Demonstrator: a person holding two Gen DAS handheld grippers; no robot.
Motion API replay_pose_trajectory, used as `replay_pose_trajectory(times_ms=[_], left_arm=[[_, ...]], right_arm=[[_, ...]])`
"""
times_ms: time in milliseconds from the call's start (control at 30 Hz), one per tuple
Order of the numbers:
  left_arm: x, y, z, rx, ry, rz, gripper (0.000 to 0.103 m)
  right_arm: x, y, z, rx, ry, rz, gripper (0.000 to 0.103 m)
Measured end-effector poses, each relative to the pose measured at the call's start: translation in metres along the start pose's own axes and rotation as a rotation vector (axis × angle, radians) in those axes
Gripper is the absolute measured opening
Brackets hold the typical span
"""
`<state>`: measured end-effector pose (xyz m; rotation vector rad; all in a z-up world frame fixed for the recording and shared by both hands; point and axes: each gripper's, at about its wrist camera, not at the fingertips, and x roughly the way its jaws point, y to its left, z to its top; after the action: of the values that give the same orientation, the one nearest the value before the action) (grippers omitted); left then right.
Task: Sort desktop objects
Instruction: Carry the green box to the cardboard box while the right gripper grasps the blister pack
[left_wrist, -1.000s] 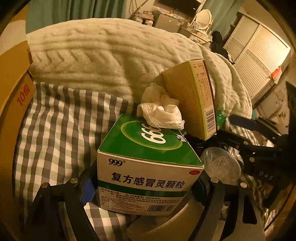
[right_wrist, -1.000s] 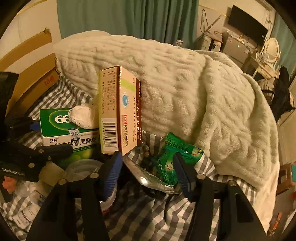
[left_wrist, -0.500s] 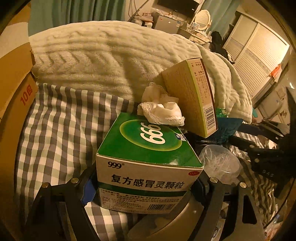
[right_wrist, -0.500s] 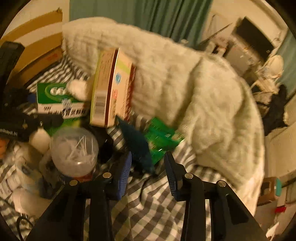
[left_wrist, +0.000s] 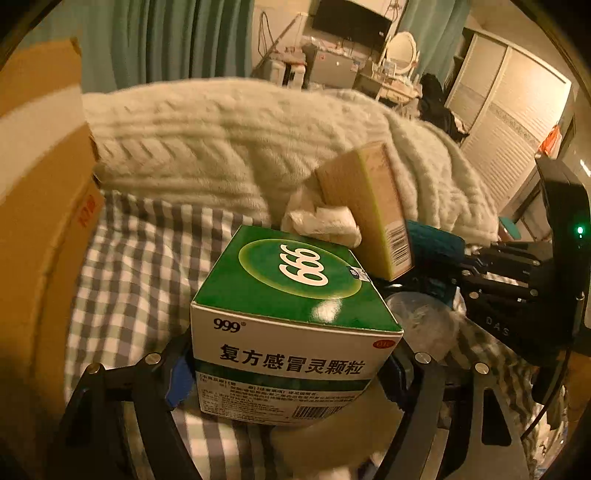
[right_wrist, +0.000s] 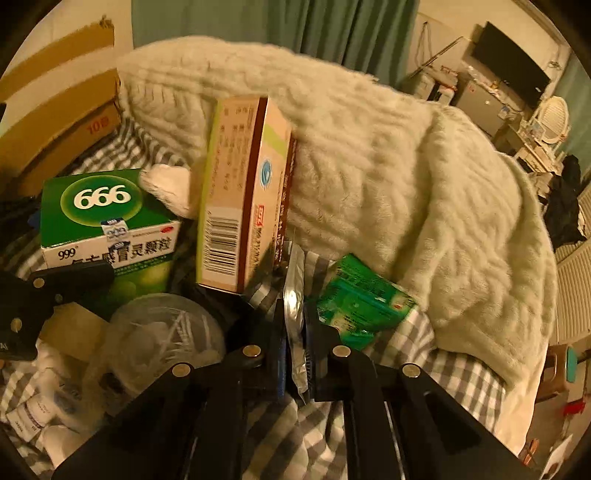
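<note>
The left tool (left_wrist: 288, 373) grips the green medicine box (left_wrist: 295, 295) by its two sides, the blue pads pressed to the lower part of the box, which sits slightly tilted above the checked bedsheet (left_wrist: 140, 266). A crumpled white tissue (left_wrist: 321, 225) lies at the far edge of the box top. Just behind it, a tall beige carton (left_wrist: 369, 206) stands leaning against the cream fluffy blanket (left_wrist: 221, 147). A cardboard box (left_wrist: 40, 192) lines the left edge of the bed.

The right tool (right_wrist: 295, 347) has just been closing, and its jaws now stand clenched on a thin silver foil sheet (right_wrist: 294, 295), which sticks up on edge between the pads. From this view the beige carton (right_wrist: 243, 192) stands upright just beyond the foil, with its barcode facing the camera. The green box (right_wrist: 107, 218) is to its left, with the tissue (right_wrist: 170, 188) between the two. A green packet (right_wrist: 362, 299) lies on the sheet (right_wrist: 443, 354) just right of the foil, near the blanket's (right_wrist: 406, 166) edge. A clear round plastic tub (right_wrist: 166, 332) with white sticks inside sits left of the right tool, in front of the carton. Small white bottles (right_wrist: 33, 413) lie at the lower left. The left tool's black body (right_wrist: 44, 295) reaches in from the left edge under the green box.
</note>
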<state>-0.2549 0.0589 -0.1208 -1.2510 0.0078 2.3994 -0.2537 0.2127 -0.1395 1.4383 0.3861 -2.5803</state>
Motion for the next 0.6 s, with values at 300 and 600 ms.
replay_pose_trajectory(times_ms=[300, 600], left_arm=[[-0.072, -0.006, 0.005, -0.016, -0.134, -0.017, 0.081], [-0.159, -0.018, 0.029, 0.019, -0.253, 0.059, 0.081]], right_arm=[[-0.079, 0.003, 0.003, -0.012, -0.101, -0.062, 0.007], [-0.180, 0.044, 0.020, -0.018, -0.236, -0.077, 0.007]])
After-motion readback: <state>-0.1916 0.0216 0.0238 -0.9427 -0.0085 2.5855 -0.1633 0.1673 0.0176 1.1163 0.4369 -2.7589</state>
